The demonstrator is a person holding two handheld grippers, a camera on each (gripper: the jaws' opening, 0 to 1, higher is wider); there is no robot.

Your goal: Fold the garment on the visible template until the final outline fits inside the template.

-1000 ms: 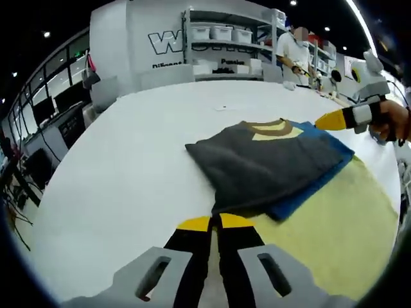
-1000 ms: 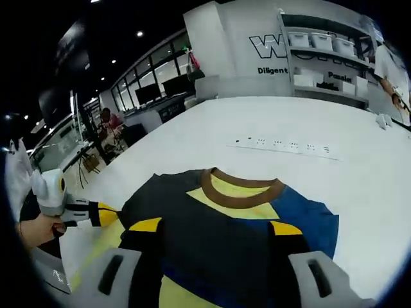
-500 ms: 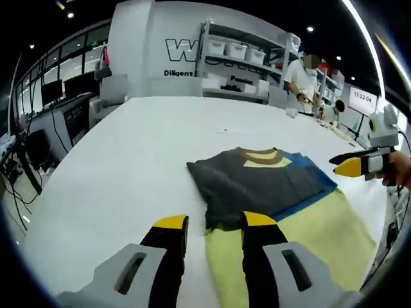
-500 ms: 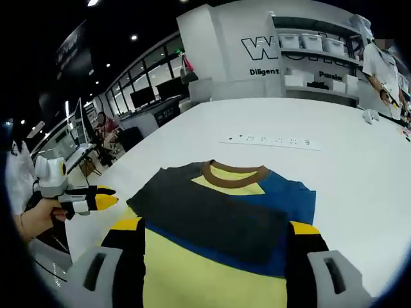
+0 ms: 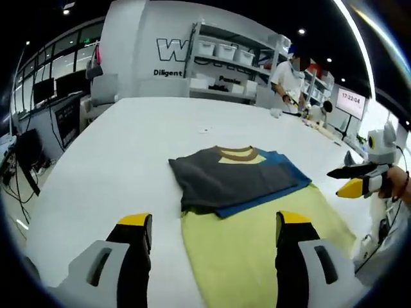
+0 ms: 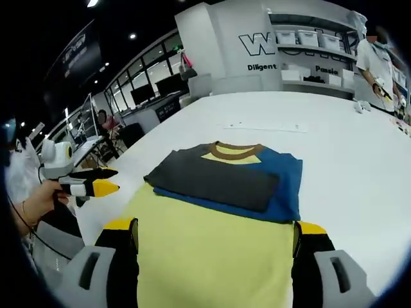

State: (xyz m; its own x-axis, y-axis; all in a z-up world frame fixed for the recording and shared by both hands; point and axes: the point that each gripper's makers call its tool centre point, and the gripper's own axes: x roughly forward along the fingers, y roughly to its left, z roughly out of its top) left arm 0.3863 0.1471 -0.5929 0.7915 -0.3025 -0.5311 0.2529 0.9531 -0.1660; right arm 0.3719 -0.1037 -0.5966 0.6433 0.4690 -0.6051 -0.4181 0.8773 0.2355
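Both tools hang released over a white table [image 5: 96,160]: the left gripper [image 5: 209,221] and the right gripper [image 6: 214,226] each spread 2 yellow-tipped jaws wide, holding nothing. Just beyond the jaws lies a folded shirt [image 5: 234,179] [image 6: 228,176], dark grey over blue with a brown collar, resting on the far end of a pale yellow mat [image 5: 257,250] [image 6: 212,250]. A person [image 5: 286,70] stands by distant shelves [image 5: 225,61].

Bright, even ceiling spotlights, soft faint shadows; both views sharp at centre, fisheye-bent and slightly blurred toward the edges.
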